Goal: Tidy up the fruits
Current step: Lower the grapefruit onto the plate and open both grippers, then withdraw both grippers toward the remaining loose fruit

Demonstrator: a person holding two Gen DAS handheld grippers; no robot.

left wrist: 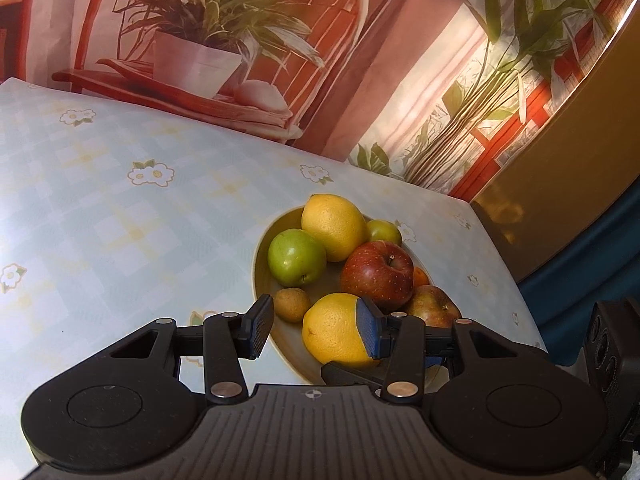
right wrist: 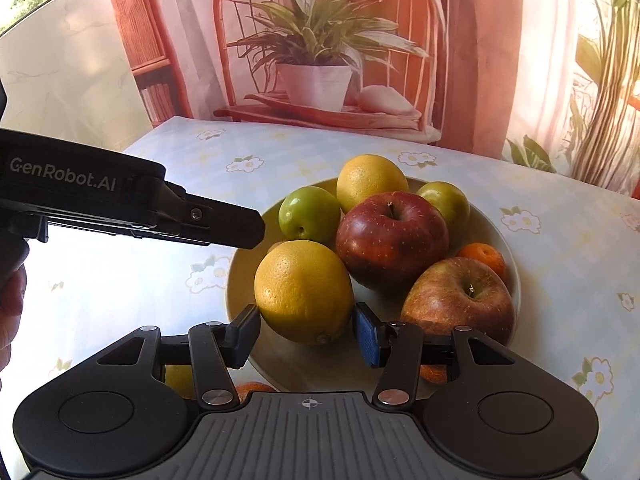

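A pale plate [right wrist: 510,256] holds several fruits: two yellow citrus, a dark red apple [right wrist: 390,234], a red-green apple [right wrist: 460,300], a green apple [right wrist: 308,213], a small green fruit [right wrist: 446,200] and a mandarin [right wrist: 484,258]. My right gripper [right wrist: 306,330] has its pads on both sides of the near yellow citrus [right wrist: 304,290]. My left gripper [left wrist: 314,330] is open and empty over the plate's [left wrist: 262,256] near left edge; the same citrus [left wrist: 332,330] is by its right pad. A small brownish fruit [left wrist: 292,304] lies beside it. The left gripper's finger [right wrist: 224,226] shows in the right wrist view.
The table has a light floral cloth [left wrist: 120,208]. A printed backdrop with a potted plant [right wrist: 316,60] hangs behind it. An orange fruit [right wrist: 254,388] and a yellow one [right wrist: 178,380] lie on the cloth under my right gripper. The table's right edge [left wrist: 500,248] is close to the plate.
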